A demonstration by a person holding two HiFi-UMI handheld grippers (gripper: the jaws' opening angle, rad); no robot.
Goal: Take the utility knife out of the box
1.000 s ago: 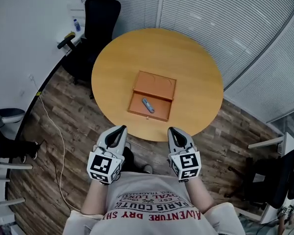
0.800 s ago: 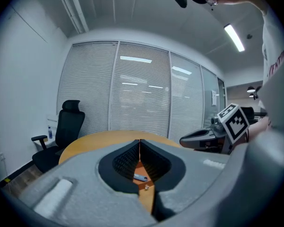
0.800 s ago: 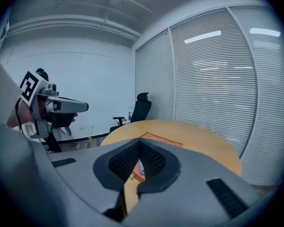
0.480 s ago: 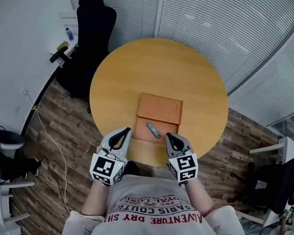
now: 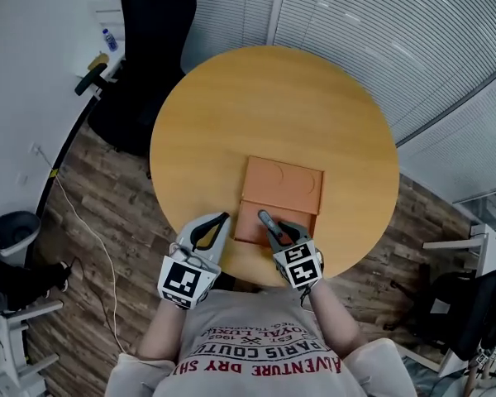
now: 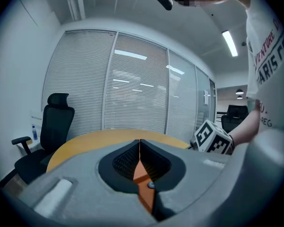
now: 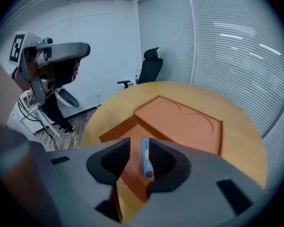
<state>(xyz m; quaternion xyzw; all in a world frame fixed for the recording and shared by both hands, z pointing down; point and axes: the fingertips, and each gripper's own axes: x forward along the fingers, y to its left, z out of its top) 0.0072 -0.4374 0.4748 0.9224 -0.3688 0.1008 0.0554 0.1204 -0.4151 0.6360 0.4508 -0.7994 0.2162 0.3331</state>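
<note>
R gripper (image 5: 274,231) now at box (image 5: 283,185), jaws just opening round utility knife (image 7: 145,160)

pale t-shirt (image 5: 260,350) with red lettering and short sleeves (image 5: 135,374); left gripper (image 5: 221,218) and right gripper (image 5: 279,230) are grey, each with a black-and-white marker cube (image 5: 182,281).

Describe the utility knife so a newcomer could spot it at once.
Find the round wooden table; near its edge closest to the person sits a flat orange box. In its open half lies the utility knife: a slim blue-grey bar, the only loose item in the box.
</note>
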